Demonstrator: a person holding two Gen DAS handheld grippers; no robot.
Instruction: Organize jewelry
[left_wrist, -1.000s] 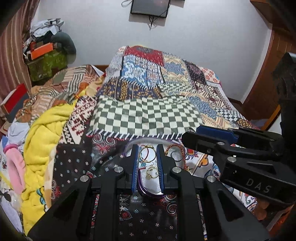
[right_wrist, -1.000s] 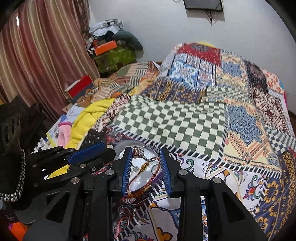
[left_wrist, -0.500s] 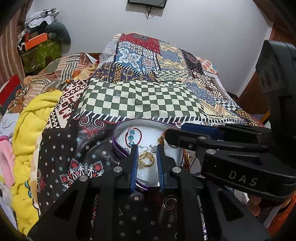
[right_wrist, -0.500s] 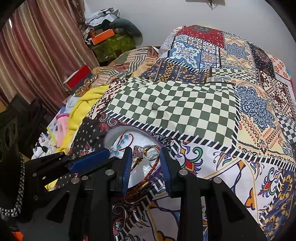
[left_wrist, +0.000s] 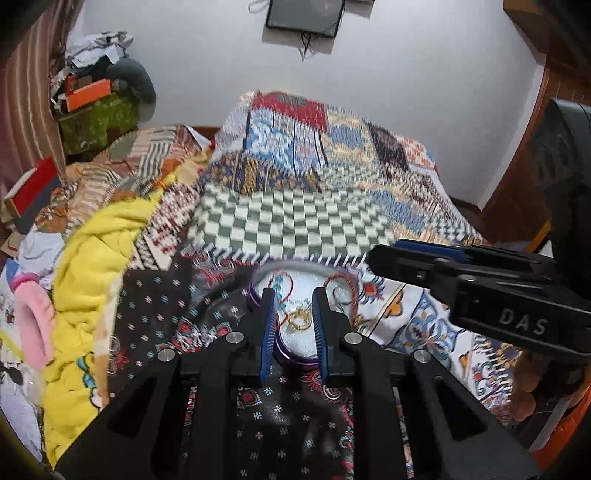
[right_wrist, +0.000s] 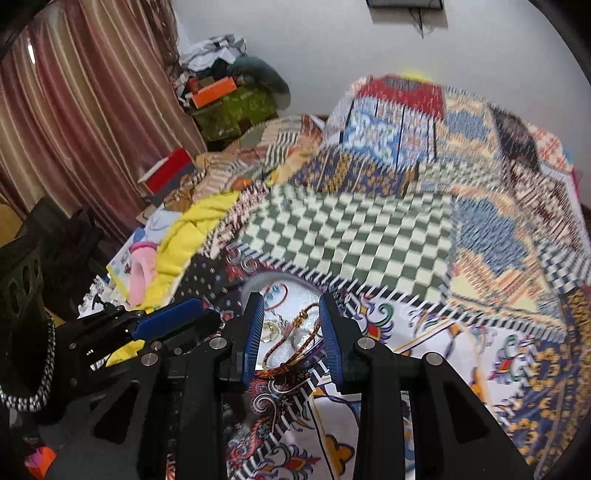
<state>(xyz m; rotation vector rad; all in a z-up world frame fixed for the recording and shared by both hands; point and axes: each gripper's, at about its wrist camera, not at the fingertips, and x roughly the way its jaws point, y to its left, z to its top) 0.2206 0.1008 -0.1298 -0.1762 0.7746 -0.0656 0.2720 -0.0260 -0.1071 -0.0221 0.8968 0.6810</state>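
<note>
A round purple-rimmed tray (left_wrist: 295, 360) with a white lining lies on the patchwork bedspread. It holds gold rings (left_wrist: 299, 318), a red cord bracelet with turquoise beads (left_wrist: 280, 288) and a red-gold bangle (left_wrist: 343, 291) at its right rim. My left gripper (left_wrist: 293, 295) hovers open over the tray's near half. My right gripper (left_wrist: 384, 253) reaches in from the right. In the right wrist view, my right gripper (right_wrist: 290, 299) is open above the tray (right_wrist: 280, 280). The bangle (right_wrist: 295, 356) and a gold clasp (right_wrist: 303, 314) lie between its fingers. The left gripper (right_wrist: 201, 315) sits at the left.
A yellow blanket (left_wrist: 92, 258) and a pink item (left_wrist: 33, 325) lie left of the tray. Boxes and clothes (left_wrist: 96, 107) are piled at the back left beside a striped curtain (right_wrist: 92, 110). A wooden door (left_wrist: 535, 166) stands at the right. The bedspread (left_wrist: 295, 221) stretches far ahead.
Both grippers have drawn back and tilted up from the tray, and both views are blurred. The stone ring seen between the right fingertips no longer sits there. Finger gaps look unchanged.
</note>
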